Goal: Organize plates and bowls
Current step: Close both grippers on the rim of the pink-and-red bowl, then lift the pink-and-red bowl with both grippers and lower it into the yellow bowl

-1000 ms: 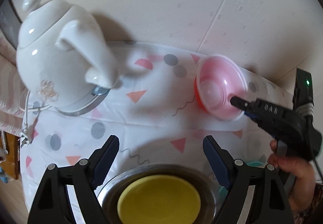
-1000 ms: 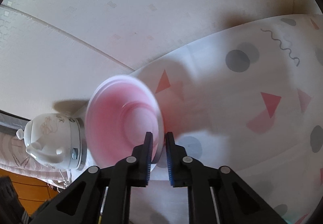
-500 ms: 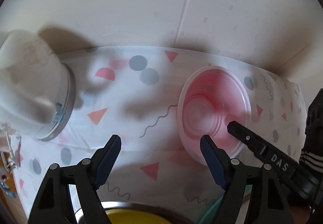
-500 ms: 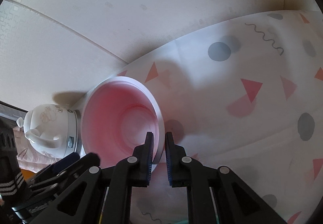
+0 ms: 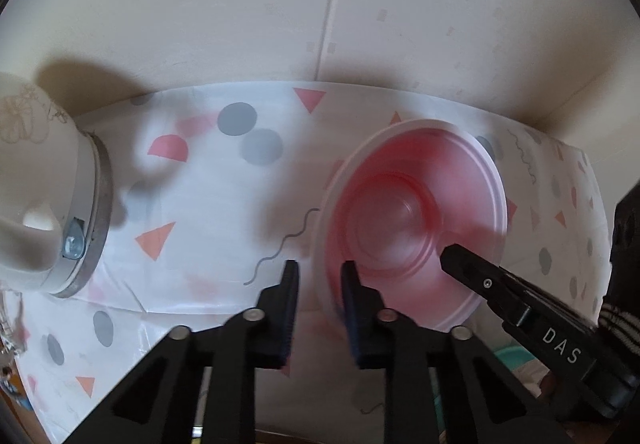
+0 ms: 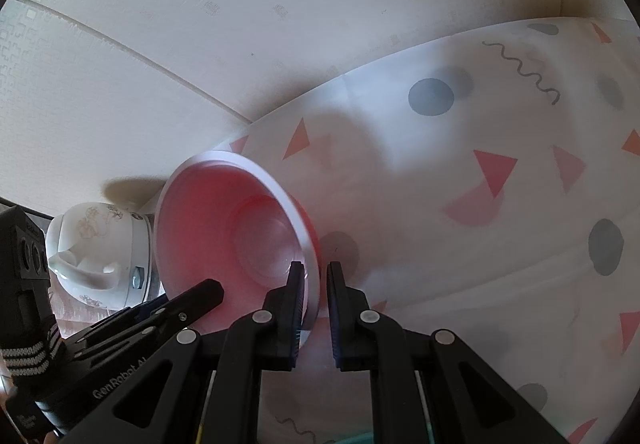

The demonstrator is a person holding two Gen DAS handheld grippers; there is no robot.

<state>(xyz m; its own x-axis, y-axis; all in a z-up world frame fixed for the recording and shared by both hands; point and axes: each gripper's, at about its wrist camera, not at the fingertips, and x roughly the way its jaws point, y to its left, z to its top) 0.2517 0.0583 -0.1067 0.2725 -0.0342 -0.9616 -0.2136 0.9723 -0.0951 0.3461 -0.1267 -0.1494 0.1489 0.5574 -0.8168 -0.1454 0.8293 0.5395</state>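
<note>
Over the patterned tablecloth (image 5: 208, 211) covering the worktop, both claws are on the same pink bowl (image 5: 412, 219), which is tipped up so its inside faces the cameras instead of sitting flat. From the right wrist view, the right claw (image 6: 313, 280) is pinching the bowl's white rim, one finger inside the bowl and the other on the outside, pads pressed tight against the wall. That same claw shows in the left wrist view as a black finger with "DAS" printed on it, poking into the bowl from the lower right.

Left claw (image 5: 318, 276) is narrowed down around the opposite edge of the rim, one blue-padded finger outside and one inside. Honestly there's motion blur right there, so I can't tell if the pads are actually touching the rim or just straddling it. A small gap looks visible on the outer side.

Off to the left sits a white ceramic kettle (image 5: 44, 199) with a faint floral print and a metal band around its base, on the cloth and well apart from the bowl. Behind everything is a cream wall (image 5: 280, 3) with a pale geometric pattern. A bit of teal (image 5: 510, 356) peeks out under the right claw, too hidden to identify.
</note>
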